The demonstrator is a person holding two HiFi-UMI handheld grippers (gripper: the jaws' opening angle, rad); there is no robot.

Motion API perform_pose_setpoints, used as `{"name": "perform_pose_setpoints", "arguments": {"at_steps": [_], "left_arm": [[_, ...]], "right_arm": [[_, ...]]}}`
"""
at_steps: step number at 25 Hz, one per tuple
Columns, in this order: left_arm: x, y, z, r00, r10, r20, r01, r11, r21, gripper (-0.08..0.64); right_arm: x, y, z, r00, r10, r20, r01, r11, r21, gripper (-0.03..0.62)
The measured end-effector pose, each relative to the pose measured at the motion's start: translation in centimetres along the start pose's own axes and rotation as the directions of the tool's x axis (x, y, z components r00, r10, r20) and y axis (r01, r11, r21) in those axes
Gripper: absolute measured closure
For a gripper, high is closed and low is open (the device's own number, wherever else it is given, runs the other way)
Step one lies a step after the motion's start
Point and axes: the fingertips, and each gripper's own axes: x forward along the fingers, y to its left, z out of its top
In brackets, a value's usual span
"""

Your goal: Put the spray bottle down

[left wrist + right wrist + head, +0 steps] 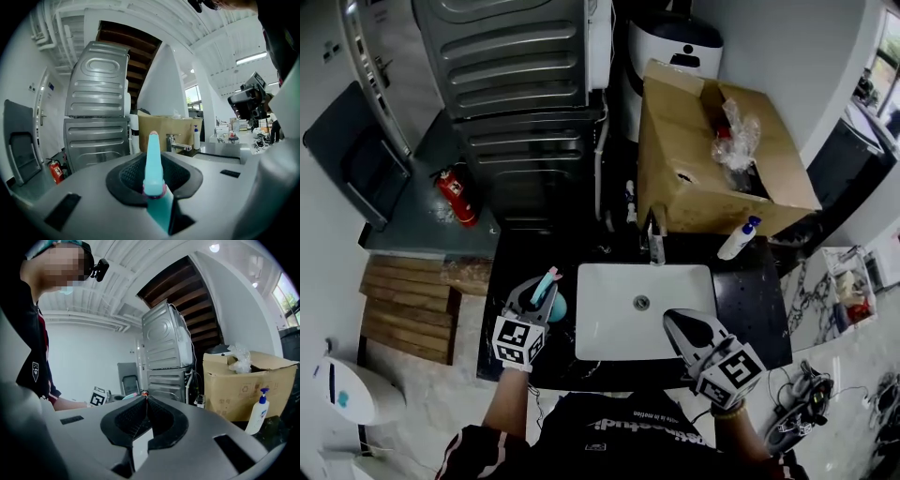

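Note:
A teal spray bottle [556, 303] with a pink ring at its neck is clamped between the jaws of my left gripper [546, 287], just left of the white sink [591, 281], over the black counter's left end. In the left gripper view the bottle [153, 165] stands upright between the pads, with my left gripper [153, 151] shut on it. At the sink's front right corner my right gripper [671, 320] has its jaws together and nothing between them. In its own view the right gripper [146, 399] points toward the washer stack.
A faucet [654, 242] stands behind the basin. A white pump bottle [737, 239] sits on the black counter [755, 300] at the back right, in front of an open cardboard box [694, 159]. Stacked grey machines [520, 94] and a red fire extinguisher [457, 197] are at the far left.

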Motion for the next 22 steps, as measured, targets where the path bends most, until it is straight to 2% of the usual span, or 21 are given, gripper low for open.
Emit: {"name": "perform_pose_setpoints", "arguments": {"at_steps": [5, 8, 16, 22], "left_arm": [[1.3, 0.3, -1.5, 1.0, -0.003, -0.006, 0.003, 0.999, -0.032, 0.469], [1.6, 0.2, -1.6, 1.0, 0.002, 0.004, -0.002, 1.0, -0.024, 0.469], [1.7, 0.6, -1.7, 0.998, 0.012, 0.055, -0.008, 0.997, -0.076, 0.468], [1.7, 0.8, -1.7, 0.999, 0.0, 0.055, 0.005, 0.994, -0.106, 0.468]], "right_arm": [[0.6, -1.3, -0.3, 1.0, -0.009, -0.008, 0.009, 1.0, -0.006, 0.552], [1.0, -1.9, -0.4, 1.0, -0.004, -0.014, 0.004, 1.0, -0.003, 0.552], [1.8, -2.3, -0.5, 1.0, 0.011, -0.013, -0.011, 1.0, 0.003, 0.552], [2.3, -2.1, -0.7, 1.0, 0.019, -0.022, -0.019, 1.0, 0.005, 0.552]]}}
